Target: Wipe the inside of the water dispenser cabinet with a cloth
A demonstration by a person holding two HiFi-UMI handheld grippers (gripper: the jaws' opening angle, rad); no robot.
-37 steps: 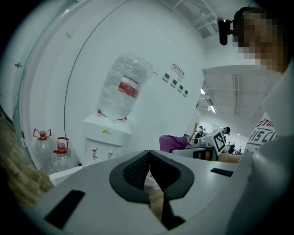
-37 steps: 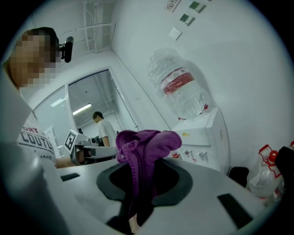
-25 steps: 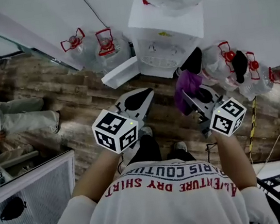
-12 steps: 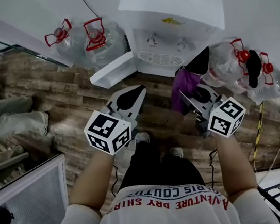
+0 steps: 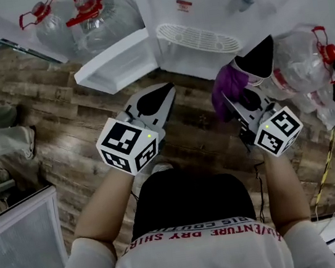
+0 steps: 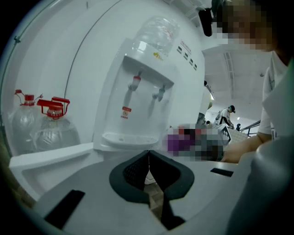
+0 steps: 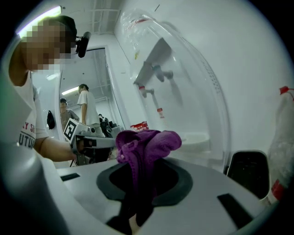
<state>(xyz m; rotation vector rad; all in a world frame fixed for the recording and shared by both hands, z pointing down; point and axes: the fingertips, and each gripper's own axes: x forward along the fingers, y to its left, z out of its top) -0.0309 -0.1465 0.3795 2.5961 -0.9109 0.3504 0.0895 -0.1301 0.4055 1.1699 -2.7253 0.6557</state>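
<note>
Change: over the last second both grippers have closed in on the water dispenser (image 5: 198, 7); it now fills the top of the head view.
Left gripper (image 5: 161, 97): its own view shows the jaws (image 6: 148, 158) pressed together on nothing.
Right gripper (image 5: 242, 81): clamped on the purple cloth (image 5: 228, 87), which bunches up above the jaws (image 7: 144, 147).
Cabinet door (image 5: 116, 63): swung open, ahead and left of the left gripper.
Drip tray (image 5: 198, 37): just ahead, between the two grippers.
Only in left gripper view: the two taps (image 6: 135, 85) and the bottle on top (image 6: 156, 34).
Only in head view: the jugs (image 5: 308, 72) right of the right gripper.
Cabinet interior: no view shows it.
</note>
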